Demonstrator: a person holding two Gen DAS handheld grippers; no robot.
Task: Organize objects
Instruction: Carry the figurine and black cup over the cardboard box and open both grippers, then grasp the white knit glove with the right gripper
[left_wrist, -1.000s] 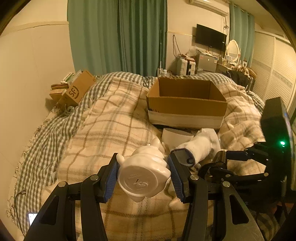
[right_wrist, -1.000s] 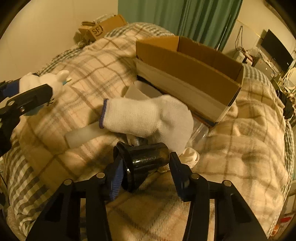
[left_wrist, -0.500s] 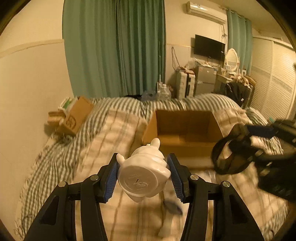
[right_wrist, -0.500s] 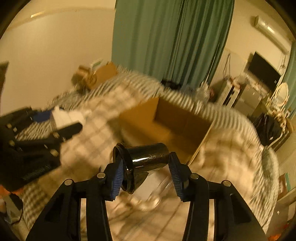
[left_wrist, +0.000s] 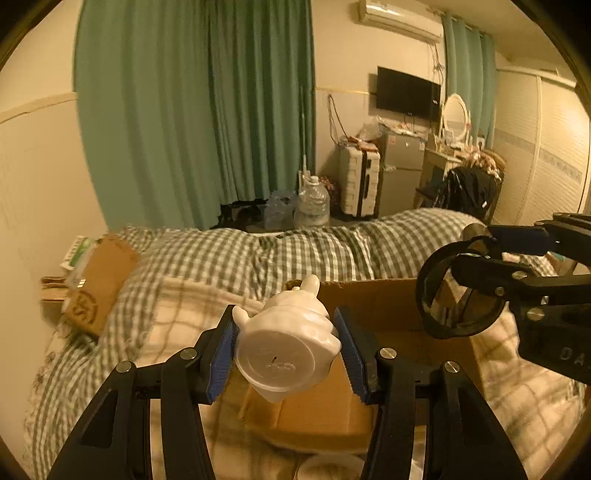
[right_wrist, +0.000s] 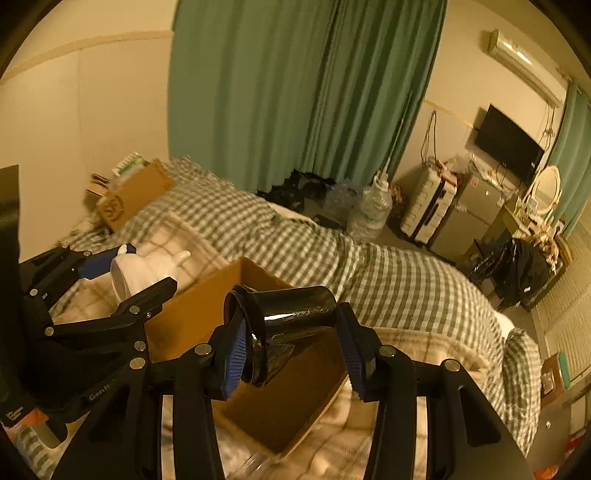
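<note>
Figurine (left_wrist: 286, 341) base-on left, side-on right.

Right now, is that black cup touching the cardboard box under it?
Apart. In the right wrist view the black cup hangs clamped in the right gripper, with open space between it and the cardboard box floor below.

Below my left gripper (left_wrist: 286, 354), the cardboard box (left_wrist: 373, 314) is lying open-topped, its inside showing bare cardboard. My right gripper (right_wrist: 291, 349) with its black cup (right_wrist: 284, 317) is hanging over the same opening, crowding the right side. The box walls (right_wrist: 192, 314) are rimming the way in.
</note>
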